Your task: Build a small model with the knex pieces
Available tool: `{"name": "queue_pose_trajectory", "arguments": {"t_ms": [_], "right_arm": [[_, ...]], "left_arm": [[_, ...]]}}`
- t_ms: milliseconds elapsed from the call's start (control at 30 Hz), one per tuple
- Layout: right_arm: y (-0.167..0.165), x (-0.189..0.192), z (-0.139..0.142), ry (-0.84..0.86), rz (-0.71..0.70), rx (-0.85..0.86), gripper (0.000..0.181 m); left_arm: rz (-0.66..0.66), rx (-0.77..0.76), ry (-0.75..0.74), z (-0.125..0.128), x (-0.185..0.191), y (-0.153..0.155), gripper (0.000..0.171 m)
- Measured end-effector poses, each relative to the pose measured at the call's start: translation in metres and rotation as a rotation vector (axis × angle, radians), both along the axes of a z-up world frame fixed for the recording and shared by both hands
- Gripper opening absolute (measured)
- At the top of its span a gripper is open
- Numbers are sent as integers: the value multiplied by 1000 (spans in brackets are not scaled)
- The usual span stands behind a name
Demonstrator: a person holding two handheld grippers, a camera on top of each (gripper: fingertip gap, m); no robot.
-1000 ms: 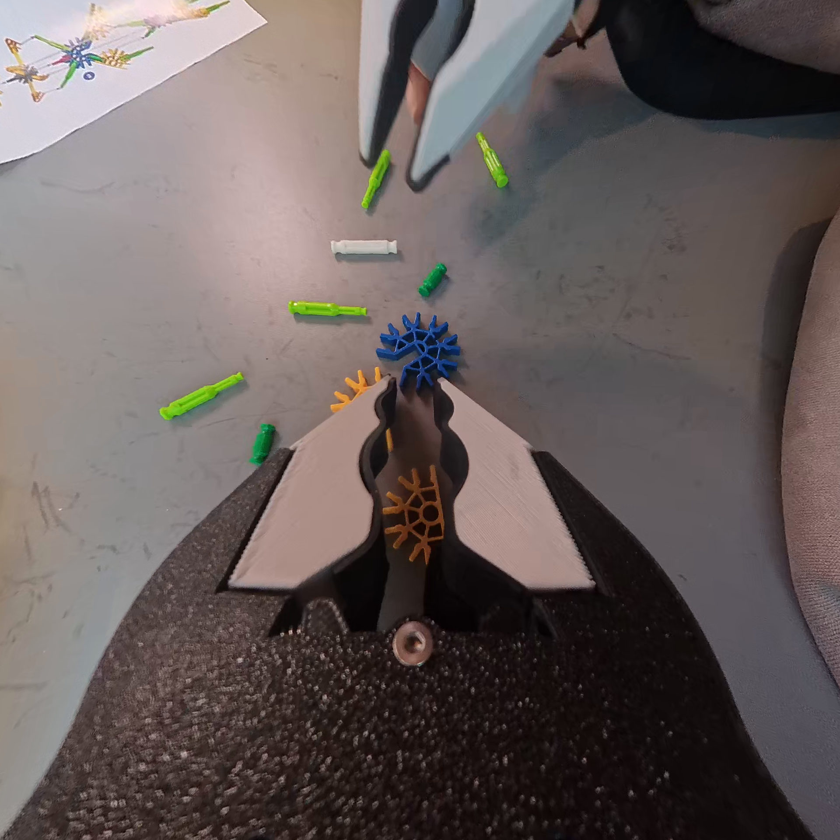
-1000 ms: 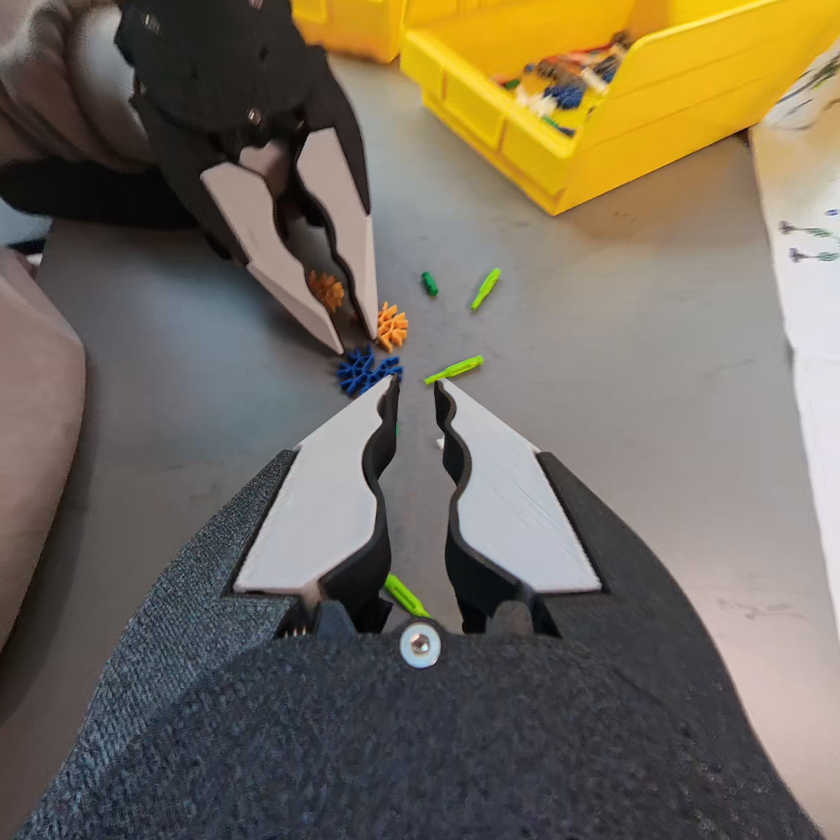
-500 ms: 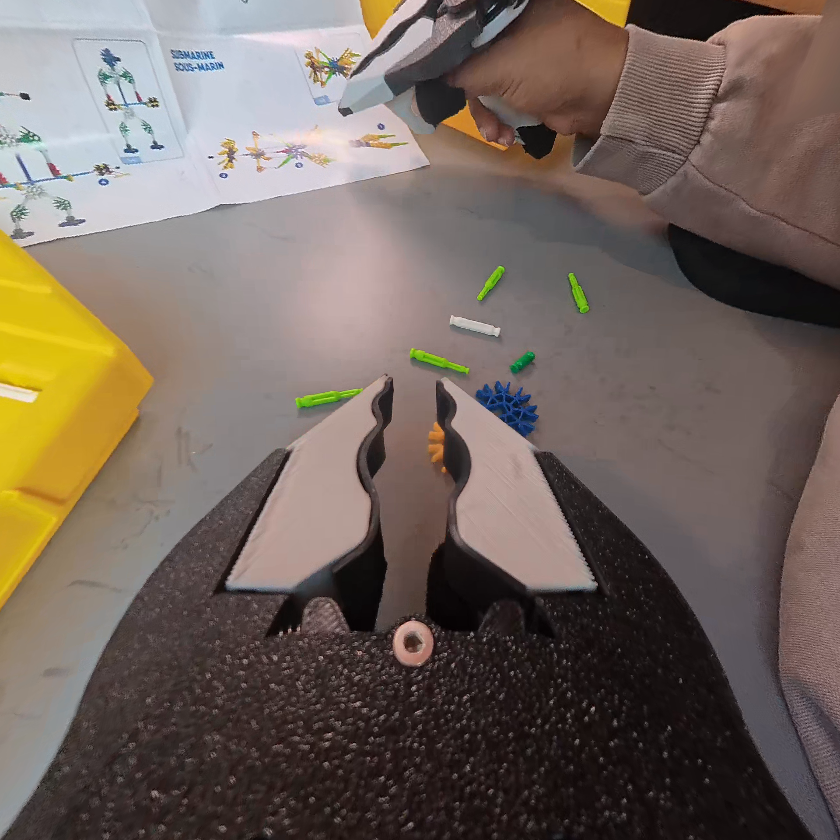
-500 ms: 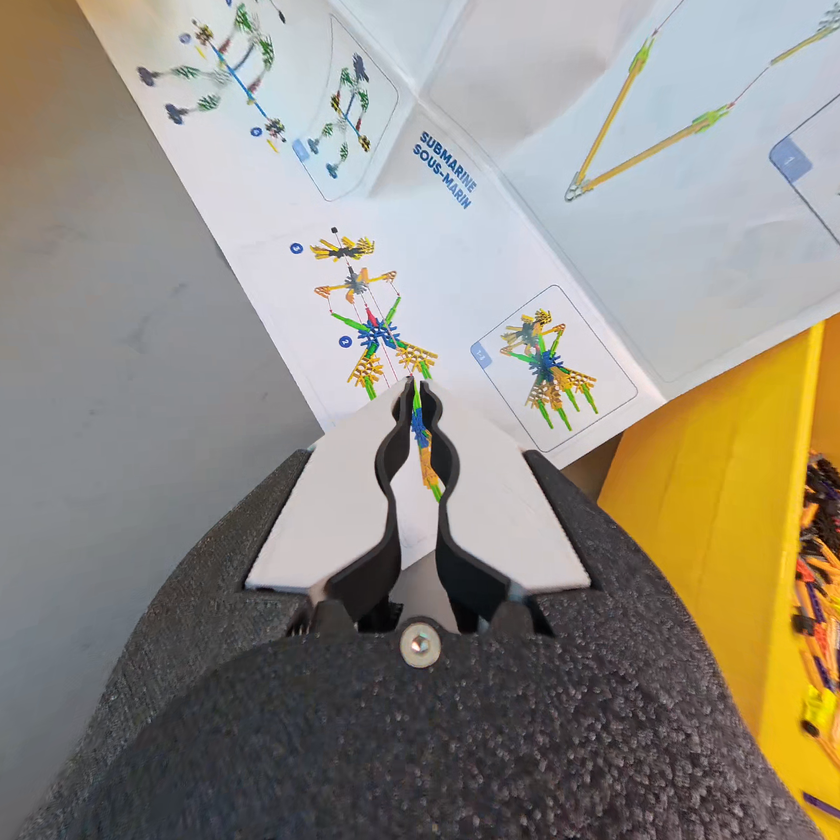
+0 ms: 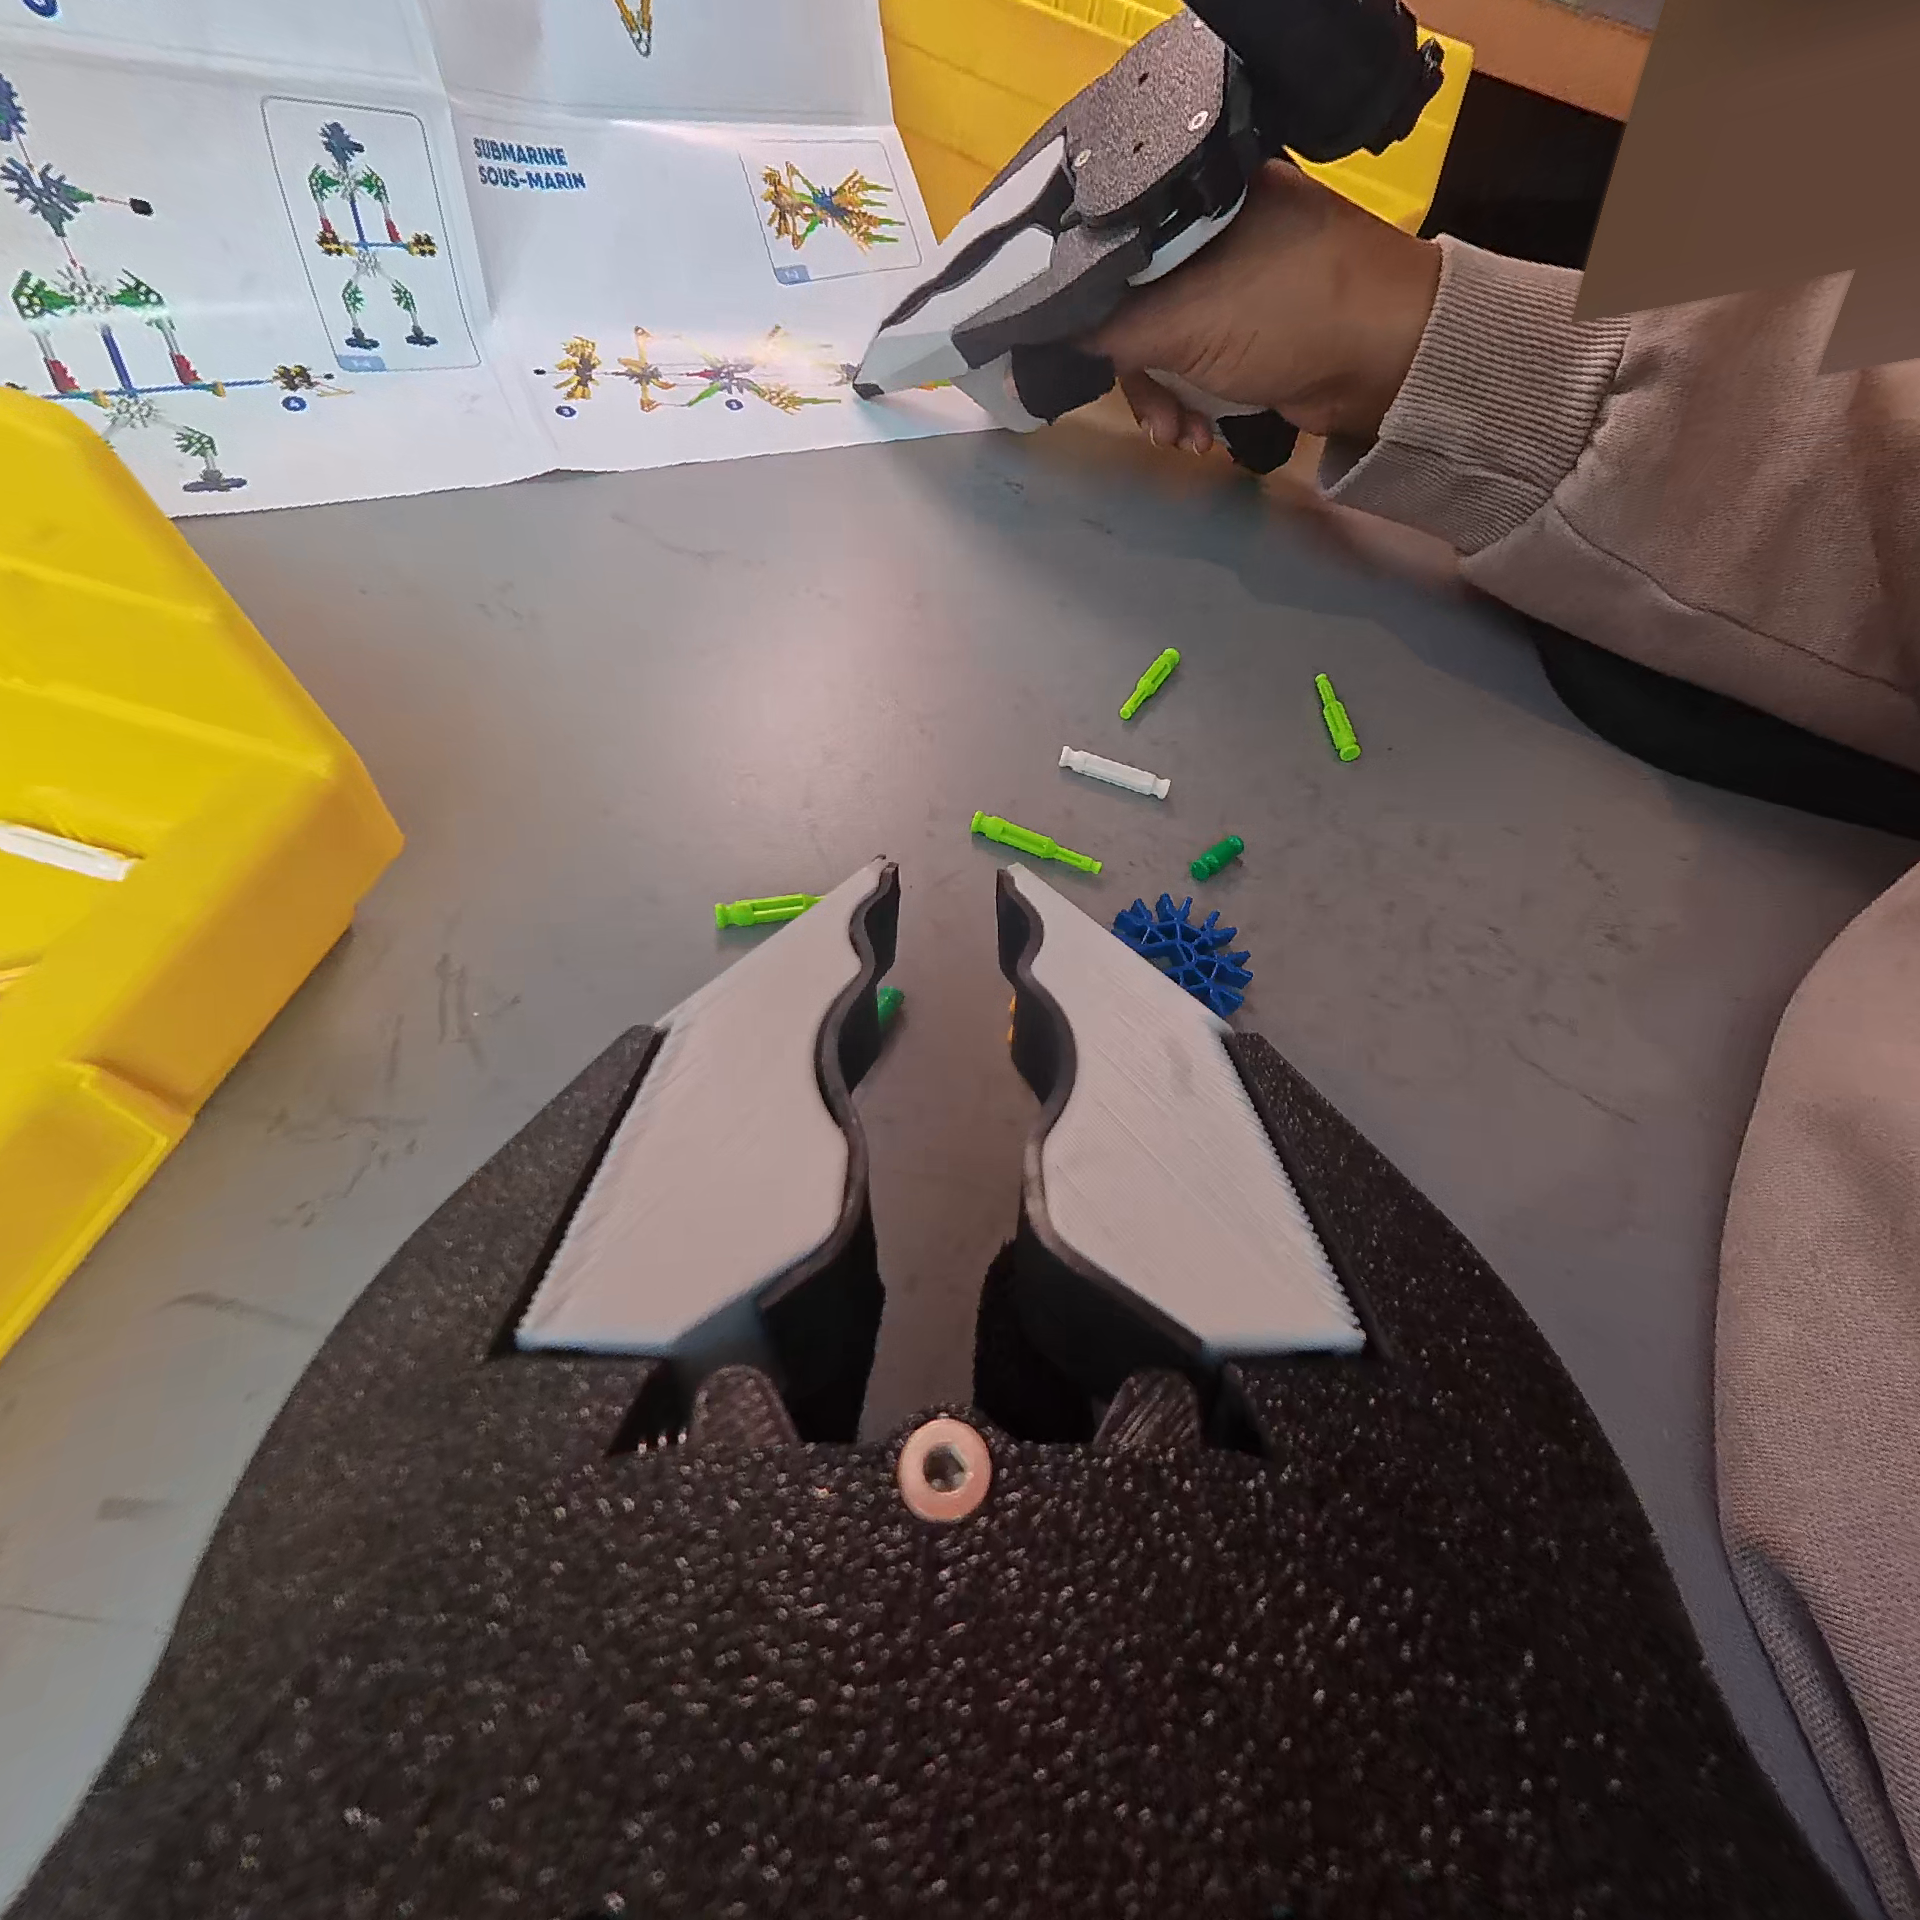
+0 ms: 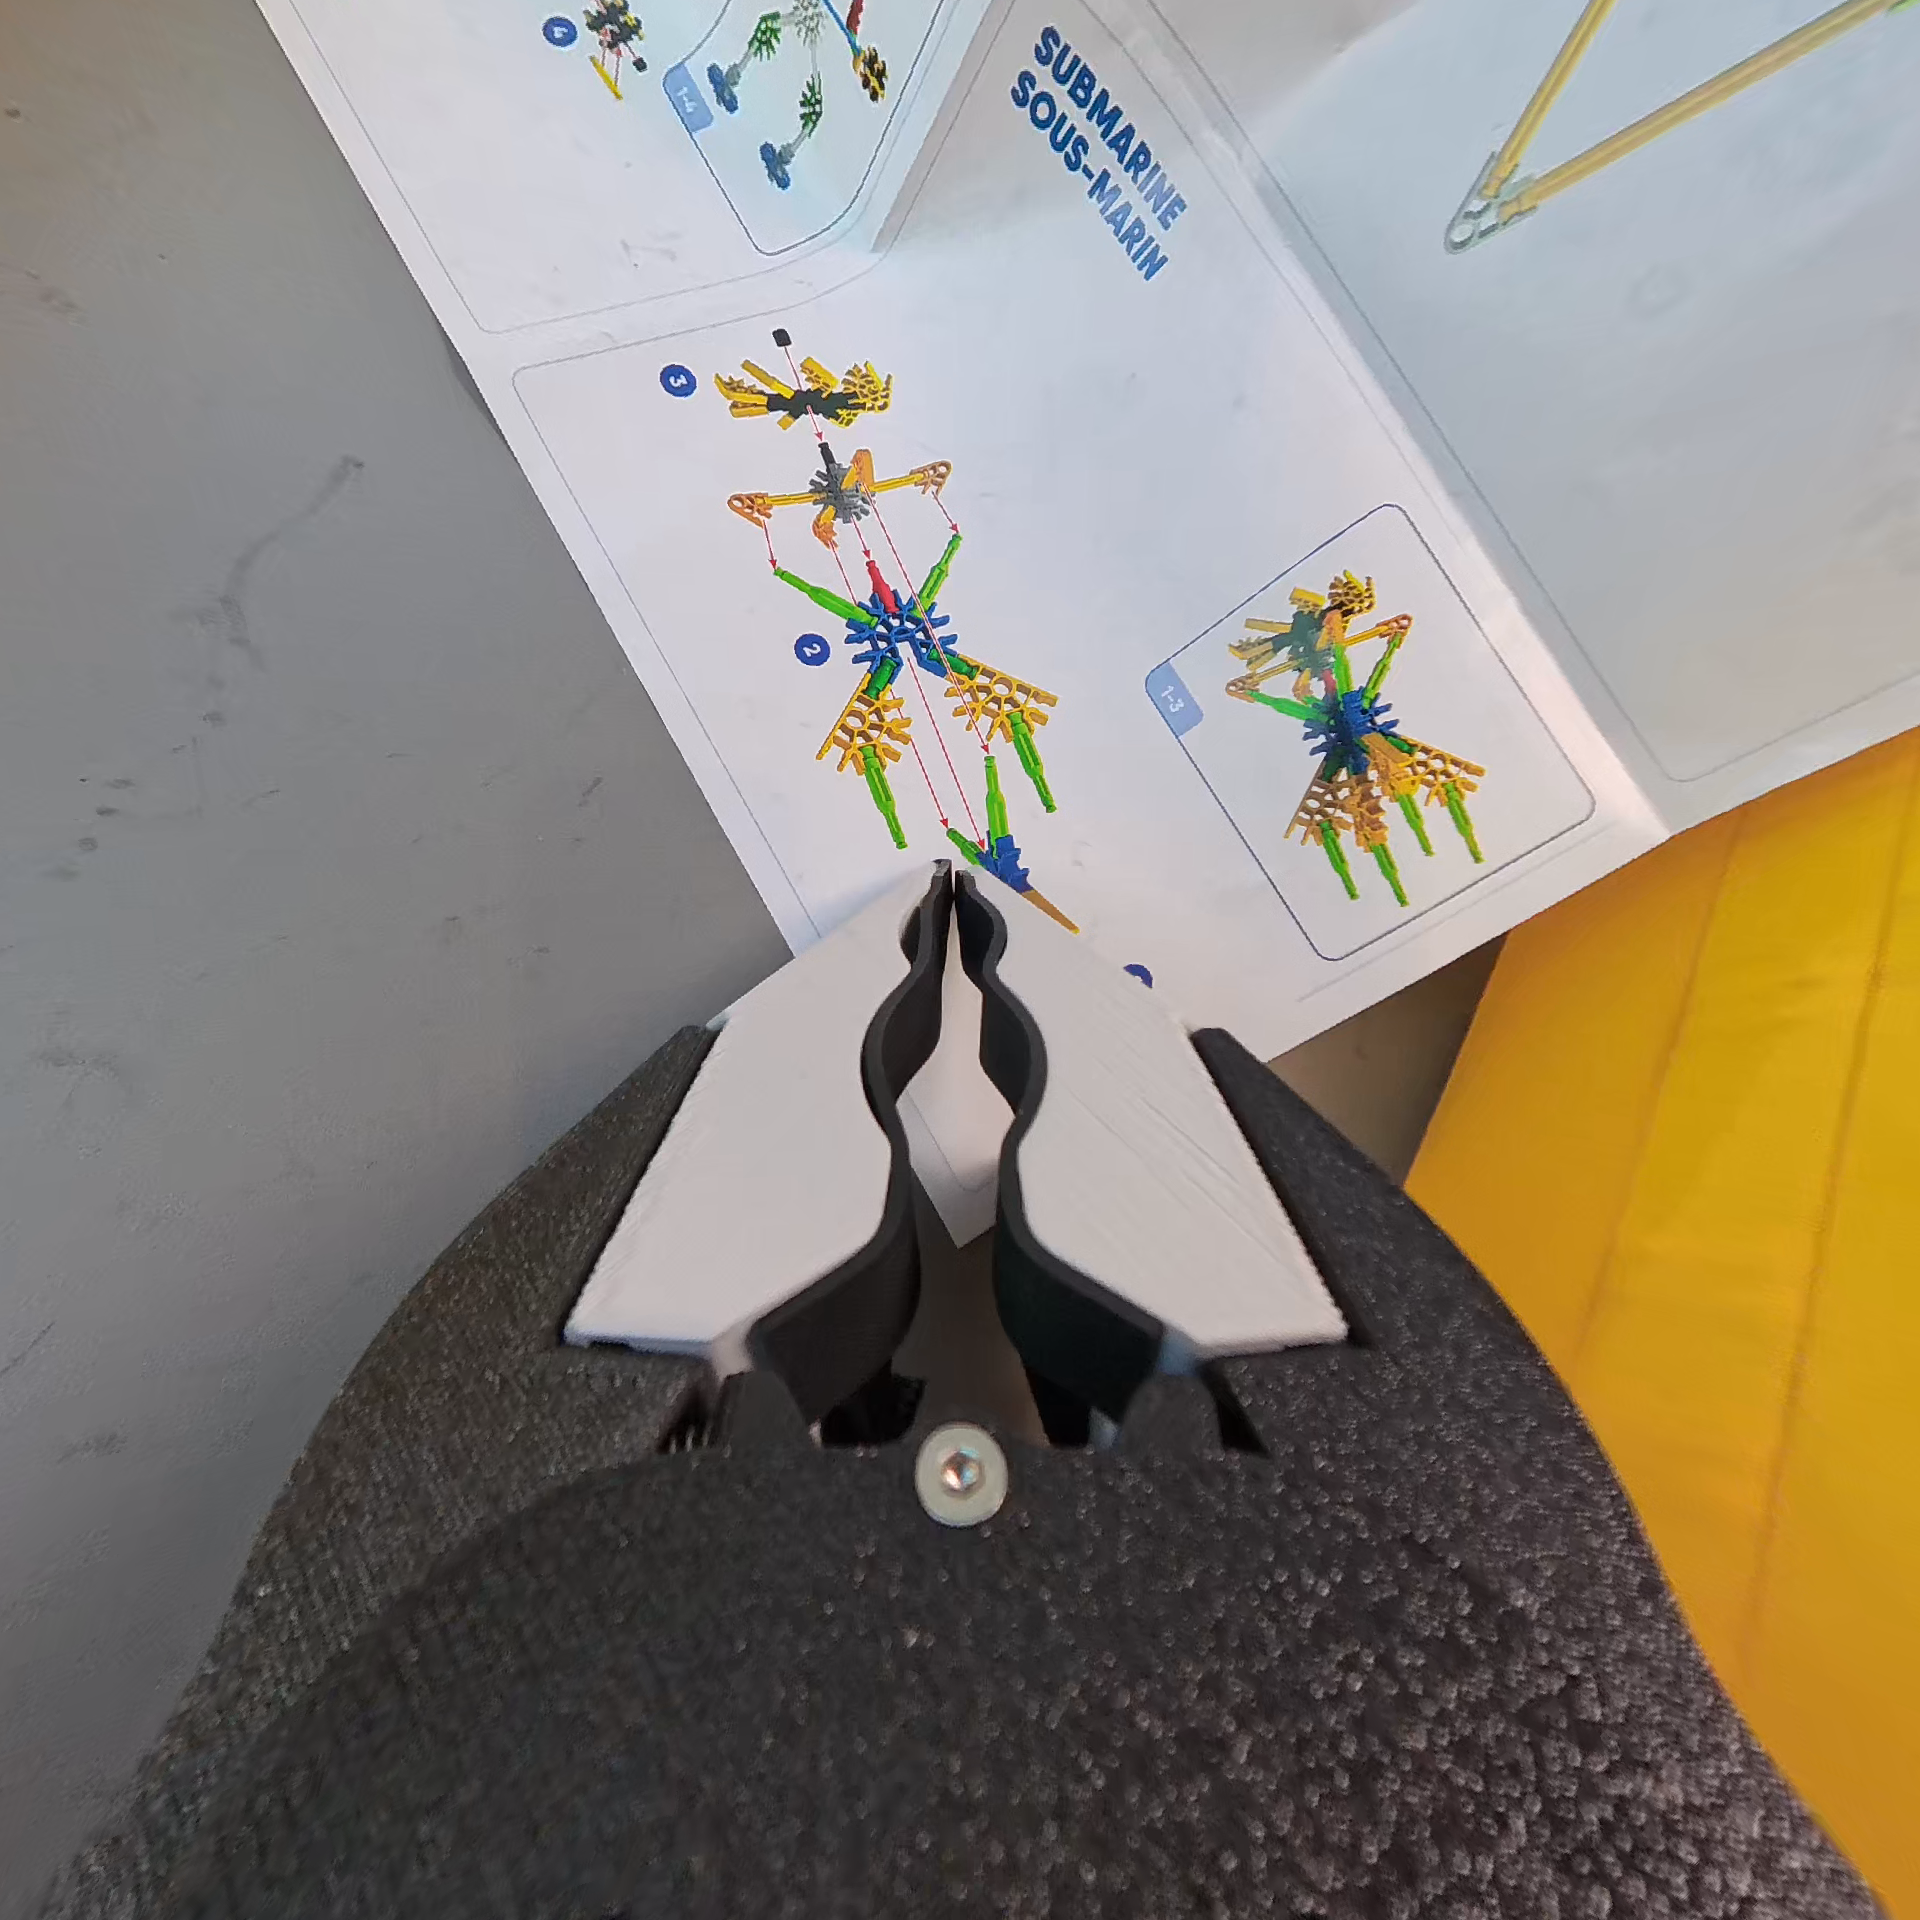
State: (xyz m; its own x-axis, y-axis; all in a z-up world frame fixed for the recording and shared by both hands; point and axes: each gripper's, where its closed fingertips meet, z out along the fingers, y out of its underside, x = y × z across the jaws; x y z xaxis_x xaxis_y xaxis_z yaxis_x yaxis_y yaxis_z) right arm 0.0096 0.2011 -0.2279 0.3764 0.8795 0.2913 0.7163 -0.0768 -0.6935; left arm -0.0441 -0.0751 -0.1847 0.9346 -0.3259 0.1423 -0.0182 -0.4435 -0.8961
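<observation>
My left gripper [image 5: 943, 881] is open and empty, held low over the grey table [image 5: 727, 675]. Small toy parts lie around its tips: a blue snowflake connector [image 5: 1184, 951] just right, light green rods [image 5: 1034, 842] [image 5: 764, 911], a white rod [image 5: 1114, 772] and a short dark green rod [image 5: 1216, 858] beyond. My right gripper [image 6: 951, 878] is shut and empty, its tips touching the white instruction sheet [image 6: 1091, 468] at a printed diagram. It also shows in the left wrist view [image 5: 868, 387], held by a hand, tips down on the sheet [image 5: 468, 312].
A yellow bin [image 5: 135, 831] stands left of my left gripper. Another yellow bin [image 6: 1714, 1143] lies right of my right gripper and shows behind the hand [image 5: 956, 94]. A beige sleeve [image 5: 1662, 499] rests on the table at right. More green rods [image 5: 1148, 683] [image 5: 1337, 717] lie farther out. To reach the blue snowflake connector [image 5: 1184, 951] in a straight line is about 7 cm for my left fingers, about 30 cm for my right.
My left gripper drew back and rose from the parts, the orange connectors now mostly hidden under it. My right gripper swung from the parts to the sheet, shut, and lowered its tips onto the diagram.
</observation>
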Motion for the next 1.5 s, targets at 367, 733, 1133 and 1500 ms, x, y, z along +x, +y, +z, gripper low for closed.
{"name": "queue_pose_trajectory", "arguments": {"t_ms": [367, 733, 1133, 1500], "right_arm": [[1, 2, 1, 4, -18, 5, 0], [5, 9, 4, -32, -56, 79, 0], [3, 8, 5, -25, -54, 84, 0], [4, 16, 9, -7, -66, 80, 0]], "left_arm": [[0, -1, -9, 0, -1, 0, 19], [0, -15, -43, -1, -2, 1, 19], [-3, -8, -84, 2, -4, 0, 18], [-1, -15, -78, 0, -4, 0, 19]]}}
